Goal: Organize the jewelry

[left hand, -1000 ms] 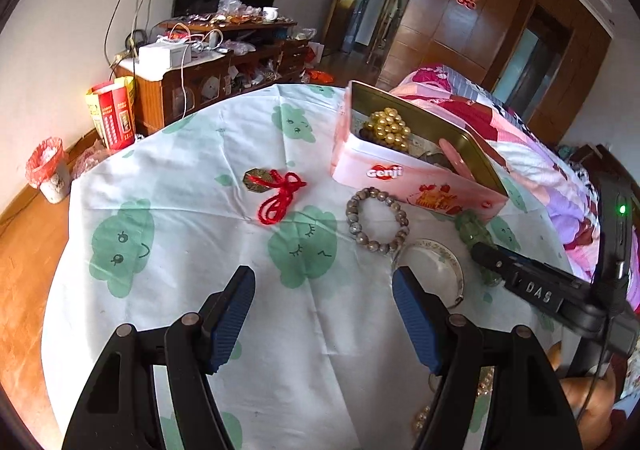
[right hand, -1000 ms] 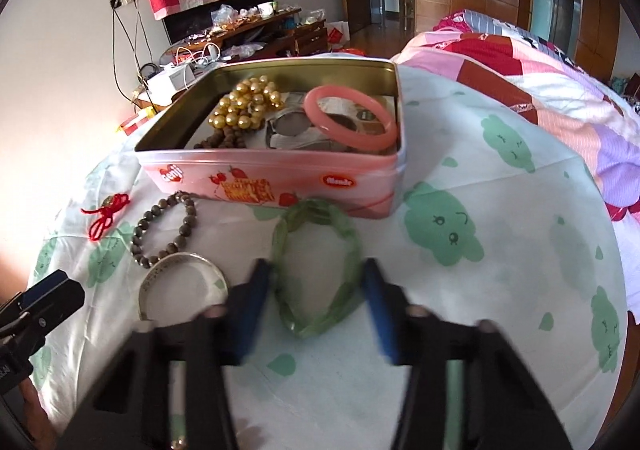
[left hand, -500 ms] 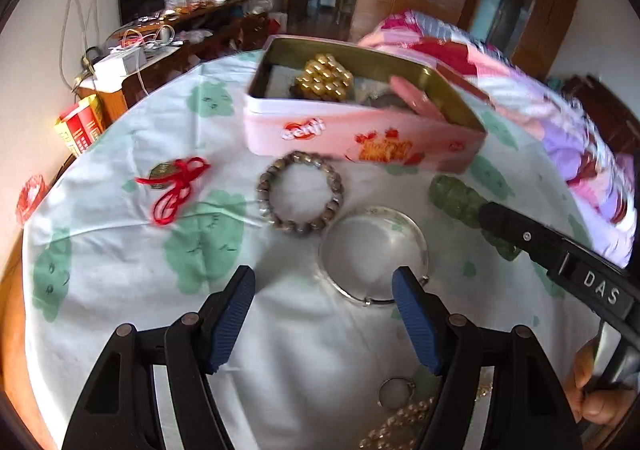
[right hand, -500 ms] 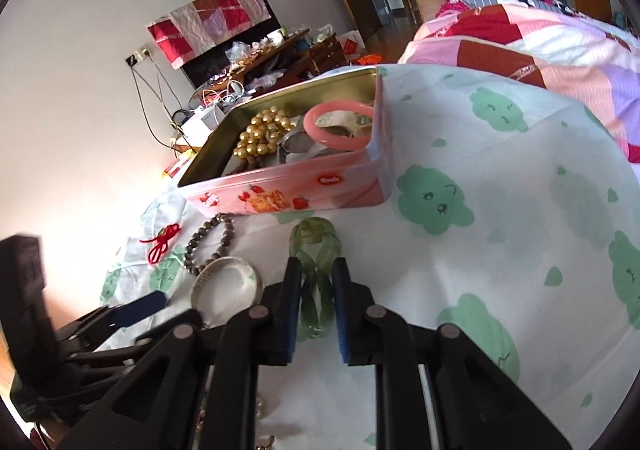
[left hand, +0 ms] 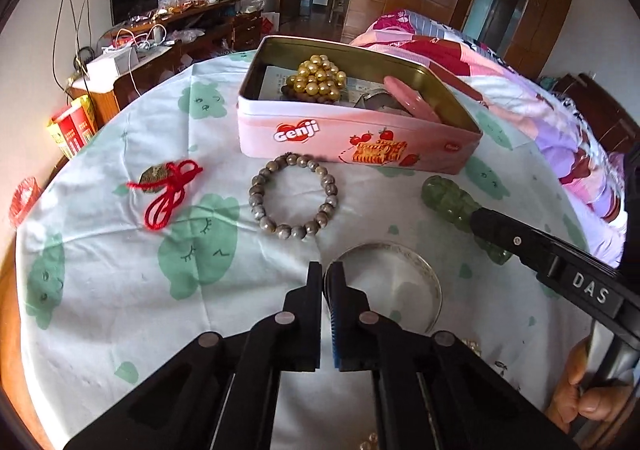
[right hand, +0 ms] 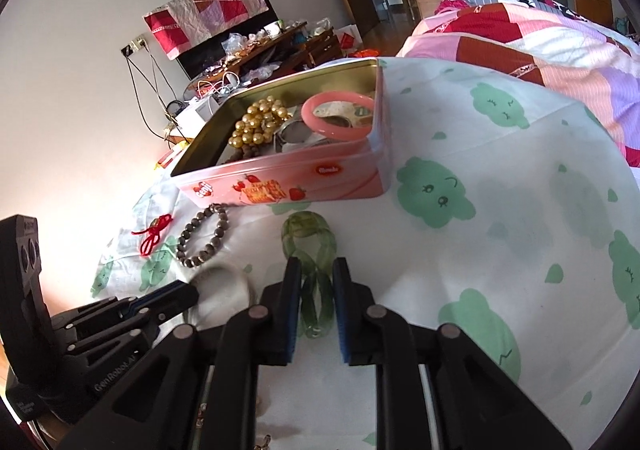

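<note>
Two bangles are in grip at once, and each hold looks thin. The silver bangle (left hand: 394,282) lies flat on the table (left hand: 120,250) right at the tip of the left tool (left hand: 329,278), whose pads are closed together on its near left rim; only a sliver of metal sits between them. Smooth metal caught on so little could slide out as the tool rises, or swing down and strike the cloth.

The green bangle (right hand: 310,250) stands squeezed between the pads of the right tool (right hand: 316,290), its far end reaching out ahead of the tips toward the pink Genji tin (right hand: 288,185). Glassy and hard-looking, it may twist or pop free if the pressure is off-centre, and a drop onto the tin's edge could chip it.

Ahead of both tools the tin stands open, already holding gold beads (left hand: 318,79) and a pink bangle (right hand: 338,115). Since both tools aim at the same opening from adjacent sides, they could collide over it, or nudge the light tin across the cloth.

Just ahead of the left tool lies the grey bead bracelet (left hand: 294,195), with a red-corded charm (left hand: 164,185) further to its left; a low carry could snag either and drag them.
</note>
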Demonstrator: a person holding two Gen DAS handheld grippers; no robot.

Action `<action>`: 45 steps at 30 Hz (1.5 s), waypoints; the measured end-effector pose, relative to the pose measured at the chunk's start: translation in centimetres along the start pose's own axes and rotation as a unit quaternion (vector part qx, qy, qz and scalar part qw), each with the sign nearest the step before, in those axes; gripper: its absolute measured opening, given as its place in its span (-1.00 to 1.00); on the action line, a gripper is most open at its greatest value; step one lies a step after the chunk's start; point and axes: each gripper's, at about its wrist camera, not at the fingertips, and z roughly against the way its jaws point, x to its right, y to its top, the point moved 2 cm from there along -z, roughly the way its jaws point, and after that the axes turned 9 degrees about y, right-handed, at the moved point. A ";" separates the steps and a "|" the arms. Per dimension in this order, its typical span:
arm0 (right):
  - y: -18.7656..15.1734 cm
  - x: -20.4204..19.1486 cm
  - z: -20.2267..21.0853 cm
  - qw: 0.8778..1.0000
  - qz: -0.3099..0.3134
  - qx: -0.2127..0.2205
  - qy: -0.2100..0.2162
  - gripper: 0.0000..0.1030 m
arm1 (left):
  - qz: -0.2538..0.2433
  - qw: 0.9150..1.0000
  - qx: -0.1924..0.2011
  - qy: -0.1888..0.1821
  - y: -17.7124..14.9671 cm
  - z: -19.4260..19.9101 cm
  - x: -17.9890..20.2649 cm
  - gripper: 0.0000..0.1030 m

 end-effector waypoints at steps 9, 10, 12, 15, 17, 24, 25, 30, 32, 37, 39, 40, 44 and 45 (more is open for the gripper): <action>0.0 -0.1 0.4 1.000 0.003 0.008 -0.003 -0.27 | -0.028 0.999 0.029 0.002 -0.5 1.6 0.2 -0.94; 0.0 -0.2 0.5 1.000 0.005 0.010 -0.003 -0.26 | -0.028 0.999 0.028 0.005 -0.4 1.5 0.2 -0.93; 0.0 -0.2 0.6 1.000 0.006 0.013 -0.004 -0.25 | -0.029 0.999 0.018 0.003 -0.4 1.1 0.2 -0.93; 0.0 -0.1 0.6 1.000 0.004 0.015 -0.005 -0.22 | -0.031 0.999 0.016 0.003 -0.4 1.1 0.3 -0.91; 0.0 -0.1 0.5 1.000 0.003 0.014 -0.006 -0.22 | -0.034 0.999 0.015 0.000 -0.5 1.0 0.4 -0.83; 0.1 -0.1 0.4 1.000 0.002 0.011 -0.006 -0.22 | -0.045 0.999 -0.001 0.000 -0.9 0.6 1.1 -0.09; 0.1 0.0 0.4 1.000 0.002 0.012 -0.007 -0.22 | -0.046 0.999 -0.002 0.002 -0.9 0.6 1.1 -0.09; 0.0 0.1 0.2 1.000 0.000 0.009 -0.007 -0.22 | -0.039 0.999 -0.003 0.014 -0.9 0.5 0.7 -0.81; 0.0 0.1 0.2 1.000 -0.001 0.009 -0.007 -0.22 | -0.043 0.999 -0.004 0.006 -0.9 0.4 0.8 -0.94; 0.0 0.3 0.5 1.000 -0.006 0.016 -0.004 -0.22 | -0.051 0.999 0.008 0.002 -1.0 1.0 1.1 -0.97; 0.0 0.4 0.5 1.000 -0.007 0.017 -0.002 -0.22 | -0.037 0.999 0.027 -0.006 -0.9 1.8 0.6 -0.97; 0.0 0.4 0.5 1.000 -0.006 0.015 -0.002 -0.22 | -0.028 0.999 0.039 -0.008 -0.9 2.2 0.2 -0.97; 0.1 -0.3 0.2 1.000 0.009 0.001 -0.004 -0.16 | 0.005 0.997 0.075 -0.008 -0.5 3.5 -1.3 -0.97; 0.2 -0.6 0.0 1.000 0.015 -0.006 -0.010 0.10 | 0.014 0.997 0.080 -0.010 -0.3 3.7 -1.7 -0.97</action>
